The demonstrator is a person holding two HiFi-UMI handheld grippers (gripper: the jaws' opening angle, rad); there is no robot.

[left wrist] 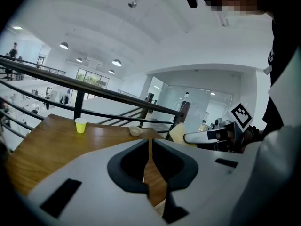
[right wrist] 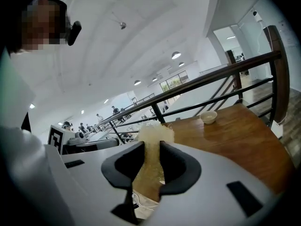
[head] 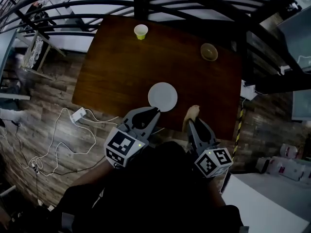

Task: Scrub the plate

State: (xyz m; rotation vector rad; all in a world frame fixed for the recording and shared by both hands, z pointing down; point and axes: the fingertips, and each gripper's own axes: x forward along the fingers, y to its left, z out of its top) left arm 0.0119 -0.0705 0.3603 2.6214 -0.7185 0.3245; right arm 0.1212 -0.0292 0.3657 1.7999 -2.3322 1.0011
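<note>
- R tool (right wrist: pixel 151 149) is clamped on a yellowish scrub pad (right wrist: pixel 154 134). Pad sticks out past the tips, so there's a good working face.
- L tool (left wrist: pixel 150 147) jaws together, nothing btwn them, only the table (head: pixel 116 67) shows thru the slit.
- White plate (head: pixel 163 96) lies flat on the table by its near edge, btwn the two tools. L tips are at its near-left rim, can't tell if touching. Pad is just beside the near-right rim, not on the plate.
- My read: step is getting the pad onto the plate, scrubbing not begun.
- I'd swing the R tool left + fwd so the pad lands flat mid-plate, then small circles w/ light pressure.
- Plate is loose on smooth wood and prob slides. I'd press the closed L tips on the rim to pin it.
- Keep strokes inside the rim. A hard pull toward me could drag the plate off the table edge.
- Yellow cup (head: pixel 141 31) + small bowl (head: pixel 209 52) sit on the far side, well apart, no clash.
</note>
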